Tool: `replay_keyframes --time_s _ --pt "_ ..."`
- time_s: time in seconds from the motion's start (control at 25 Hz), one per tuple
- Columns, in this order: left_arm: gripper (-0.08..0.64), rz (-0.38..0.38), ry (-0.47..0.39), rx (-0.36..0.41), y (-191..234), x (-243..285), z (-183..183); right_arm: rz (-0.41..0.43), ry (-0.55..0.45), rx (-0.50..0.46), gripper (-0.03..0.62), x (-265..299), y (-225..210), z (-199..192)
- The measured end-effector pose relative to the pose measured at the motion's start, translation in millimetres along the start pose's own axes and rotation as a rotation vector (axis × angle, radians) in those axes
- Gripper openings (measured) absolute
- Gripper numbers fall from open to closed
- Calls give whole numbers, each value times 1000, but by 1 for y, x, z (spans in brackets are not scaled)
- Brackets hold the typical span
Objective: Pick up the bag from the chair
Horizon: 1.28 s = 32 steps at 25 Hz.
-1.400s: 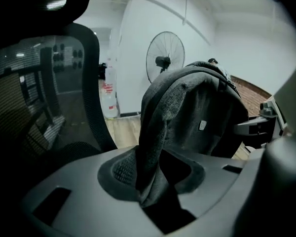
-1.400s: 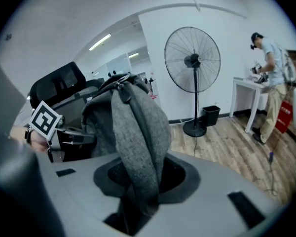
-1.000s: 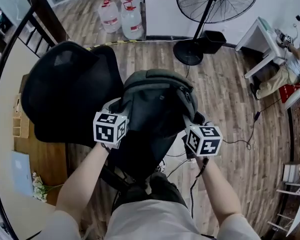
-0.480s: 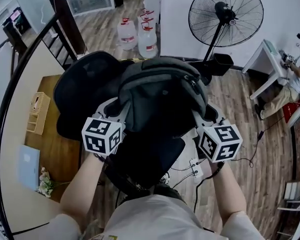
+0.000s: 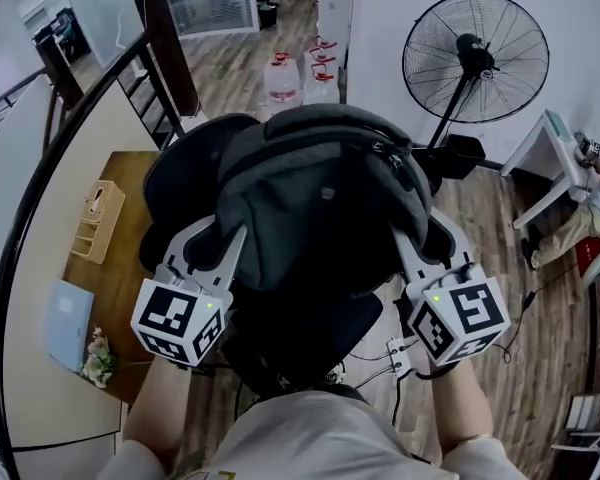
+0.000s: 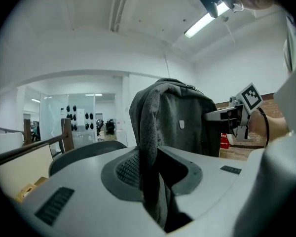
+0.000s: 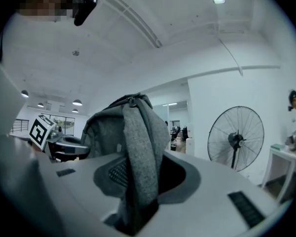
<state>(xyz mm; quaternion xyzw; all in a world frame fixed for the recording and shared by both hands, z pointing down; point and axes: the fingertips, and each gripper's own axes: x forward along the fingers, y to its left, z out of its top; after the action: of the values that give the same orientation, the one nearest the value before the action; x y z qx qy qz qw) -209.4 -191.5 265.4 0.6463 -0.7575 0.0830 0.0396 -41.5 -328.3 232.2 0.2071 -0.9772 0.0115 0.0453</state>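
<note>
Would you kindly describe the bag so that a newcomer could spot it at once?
Find the black chair on the wooden floor. Held over it, between the left gripper and right gripper, is the bag: a rounded grey fabric backpack with a zip near its top, soft and grey where the chair is black.

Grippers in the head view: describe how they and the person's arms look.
Left gripper and right gripper match: pale grey jaws with dark ribbed pads, each carrying a white cube of black square markers with a green light. Short light sleeves; forearms bare.
</note>
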Motion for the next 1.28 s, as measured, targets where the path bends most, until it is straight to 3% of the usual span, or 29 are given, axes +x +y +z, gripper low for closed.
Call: replay_keyframes --time_s 0.12,0.44,0.8,1.28 --pt "81 23 -10 48 0 -22 6 33 -6 17 127 -4 13 6" --pt "86 55 45 70 -14 -66 -25 111 65 58 127 -18 44 -18" --pt "87 44 131 14 -30 -77 -73 120 157 61 126 -30 54 -58" --pt "87 32 130 -2 -42 -72 -67 106 158 60 126 -38 43 -58"
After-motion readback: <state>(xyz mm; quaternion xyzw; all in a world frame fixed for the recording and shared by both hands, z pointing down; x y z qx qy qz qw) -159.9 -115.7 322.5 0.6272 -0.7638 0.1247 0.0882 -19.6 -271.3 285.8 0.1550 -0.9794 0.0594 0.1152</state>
